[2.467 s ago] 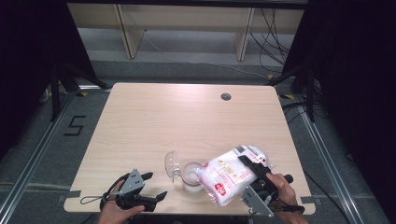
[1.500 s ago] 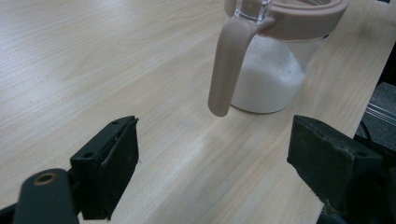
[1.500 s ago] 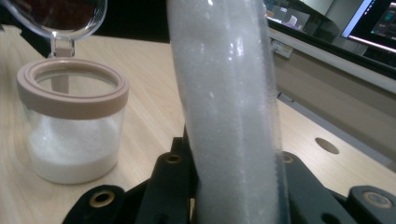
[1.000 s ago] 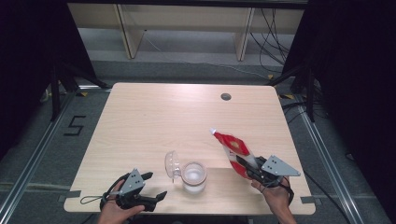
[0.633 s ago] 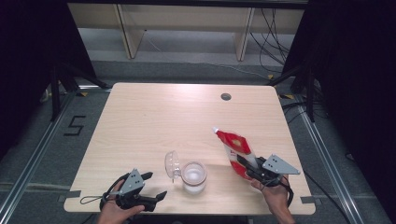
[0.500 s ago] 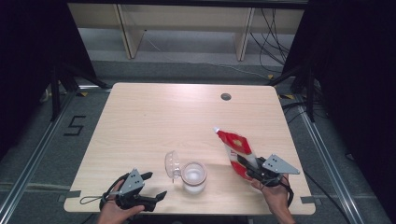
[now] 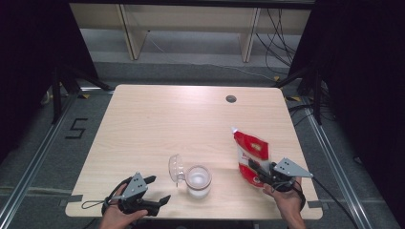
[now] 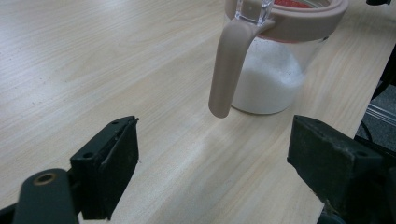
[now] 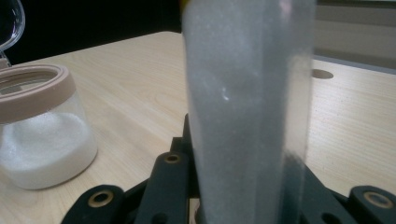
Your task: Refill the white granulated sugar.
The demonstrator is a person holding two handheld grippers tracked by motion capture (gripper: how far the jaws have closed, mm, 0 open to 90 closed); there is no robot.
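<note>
Standing upright in the right gripper [image 7: 261,172], the red bag [image 7: 250,155] points its long axis up. Its print is unreadable. The left gripper [image 7: 157,190] gapes wide near the jar [image 7: 198,181].

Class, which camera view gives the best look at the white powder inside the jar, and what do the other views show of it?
The left gripper view: the white powder sits close up, heaped behind the jar wall. The right gripper view shows it at the left edge, also clearly. The high view shows the jar small, its contents just a pale patch.
</note>
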